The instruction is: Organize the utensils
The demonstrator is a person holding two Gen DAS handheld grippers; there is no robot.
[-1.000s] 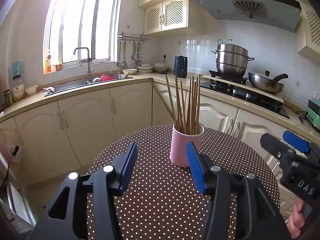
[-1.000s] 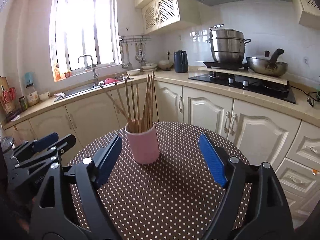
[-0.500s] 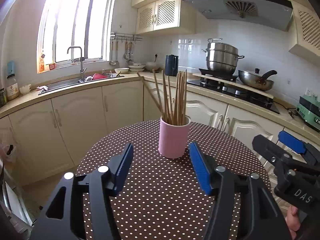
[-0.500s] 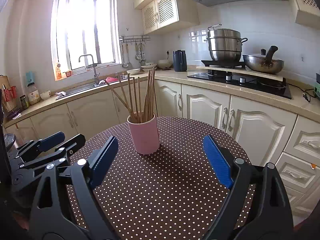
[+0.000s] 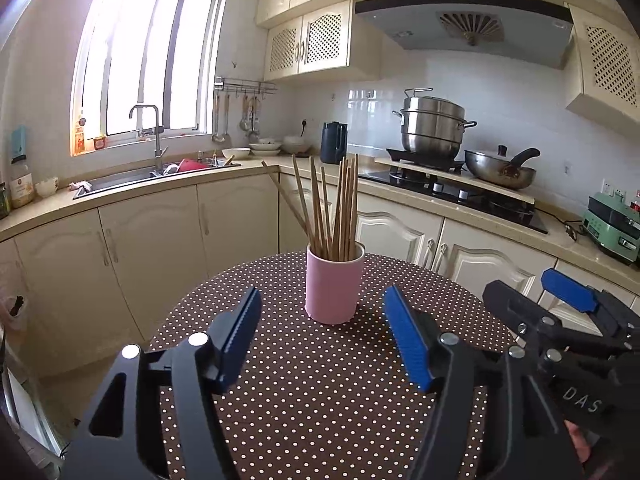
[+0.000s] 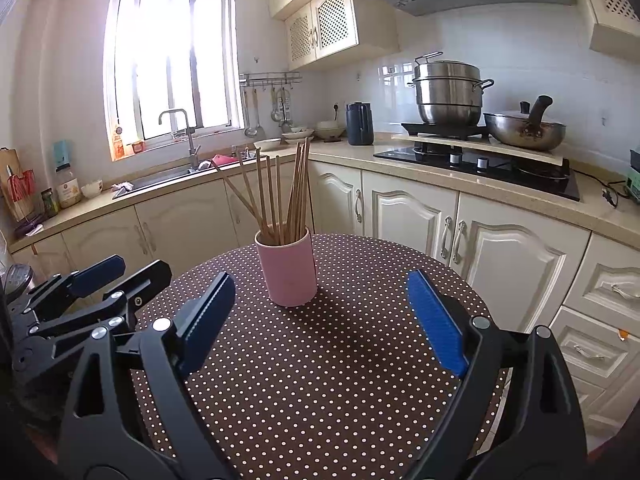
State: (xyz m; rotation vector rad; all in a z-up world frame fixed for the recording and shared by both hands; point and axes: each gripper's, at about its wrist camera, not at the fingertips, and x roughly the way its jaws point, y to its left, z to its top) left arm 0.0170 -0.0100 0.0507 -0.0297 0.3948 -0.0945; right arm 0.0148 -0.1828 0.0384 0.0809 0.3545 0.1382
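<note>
The pink cup (image 5: 334,284) stands on the dotted worktop (image 5: 320,392), chopsticks (image 5: 332,204) upright inside it; nothing looks left to gather. Just short of the cup, the left hand-held gripper (image 5: 322,344) is opening, empty. The right hand-held gripper (image 6: 320,320) gapes wide, empty.

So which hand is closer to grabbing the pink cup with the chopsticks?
Probably the left. The pink cup stands right ahead of the left tool, whose jaws are opening. From the right tool, the cup sits off toward its left finger.
</note>
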